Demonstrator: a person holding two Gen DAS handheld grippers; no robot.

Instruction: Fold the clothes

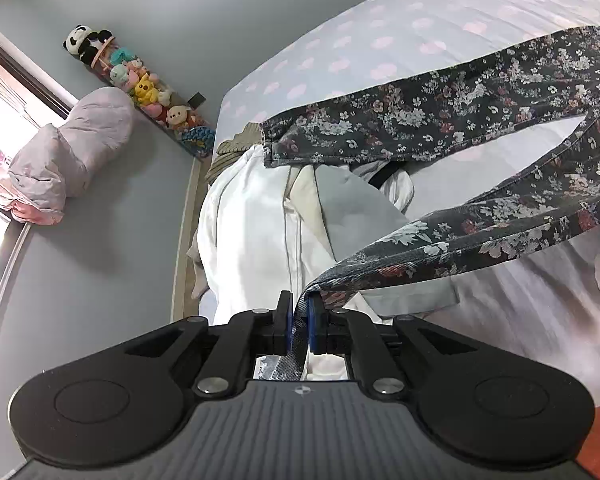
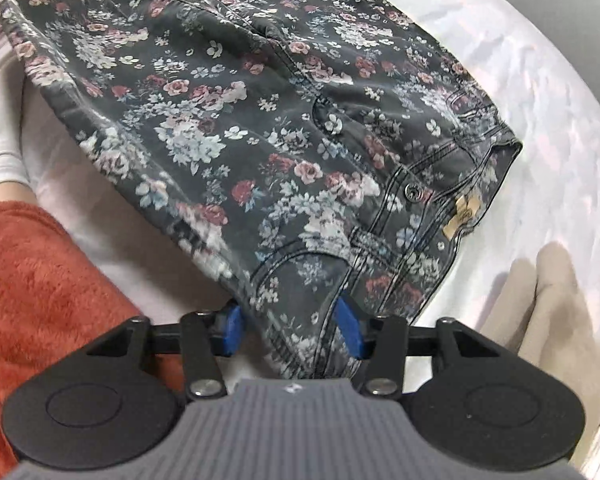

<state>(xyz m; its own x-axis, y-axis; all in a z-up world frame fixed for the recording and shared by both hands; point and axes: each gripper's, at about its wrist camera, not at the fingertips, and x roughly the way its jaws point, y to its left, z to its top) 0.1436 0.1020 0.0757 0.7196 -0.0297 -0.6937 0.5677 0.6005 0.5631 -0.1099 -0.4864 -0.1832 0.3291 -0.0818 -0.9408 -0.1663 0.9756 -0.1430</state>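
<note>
Dark floral pants [image 1: 440,120] lie across a dotted bed cover [image 1: 380,20], both legs stretching toward the left wrist view. My left gripper [image 1: 300,312] is shut on the hem of the nearer leg, which rises off the bed into its blue pads. In the right wrist view the waist end of the floral pants [image 2: 240,140] lies flat on the bed [image 2: 520,80], button and label showing. My right gripper [image 2: 290,328] points steeply down over the waist corner. The fabric sits between its blue pads [image 2: 350,328], which stand apart without clearly pinching it.
A pile of white and grey clothes [image 1: 260,220] lies at the bed's end under the pants legs. A beige cloth [image 2: 552,308] lies right of the waist. A person's orange fleece [image 2: 40,280] is at the left. Plush toys [image 1: 140,80] and a pink quilt bundle [image 1: 68,152] line the wall.
</note>
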